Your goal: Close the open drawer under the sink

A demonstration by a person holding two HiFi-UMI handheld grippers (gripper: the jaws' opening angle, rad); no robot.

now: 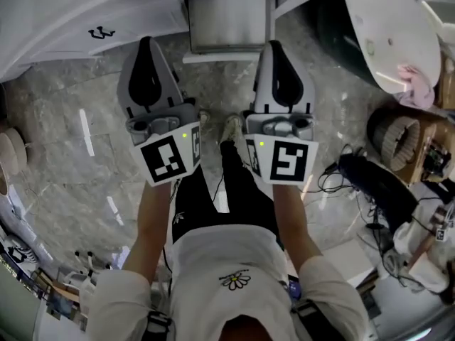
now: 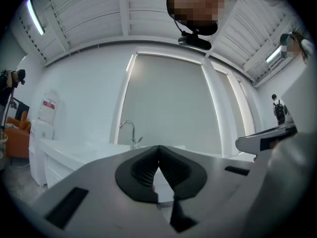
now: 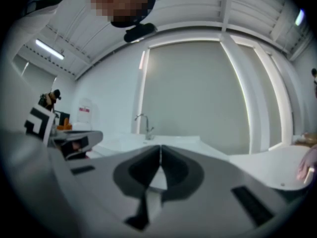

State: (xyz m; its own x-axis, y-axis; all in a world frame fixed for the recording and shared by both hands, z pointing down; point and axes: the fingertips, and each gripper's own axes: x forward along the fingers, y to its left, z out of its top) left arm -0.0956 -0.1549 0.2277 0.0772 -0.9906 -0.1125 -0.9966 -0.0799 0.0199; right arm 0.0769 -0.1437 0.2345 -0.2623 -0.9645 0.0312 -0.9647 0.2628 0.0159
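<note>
In the head view the open drawer point(image 1: 229, 21) juts out from under the white sink counter point(image 1: 85, 13), straight ahead of the person. Both grippers are held side by side just short of its front. The left gripper point(image 1: 148, 45) is off the drawer's left corner and the right gripper point(image 1: 274, 47) is near its right corner; neither touches it. In the left gripper view the left gripper point(image 2: 158, 148) has its jaws met, with nothing between them. The right gripper point(image 3: 160, 148) is likewise shut and empty. The faucet point(image 2: 130, 131) rises beyond the jaws; it is the same faucet point(image 3: 143, 125) in the right gripper view.
A round white table point(image 1: 398, 27) with a pink cloth point(image 1: 416, 84) stands at the right. Below it are a wicker basket point(image 1: 398, 139) and black cables point(image 1: 355, 177) on the marble floor point(image 1: 64, 155). The person's legs and feet point(image 1: 231, 126) are between the grippers.
</note>
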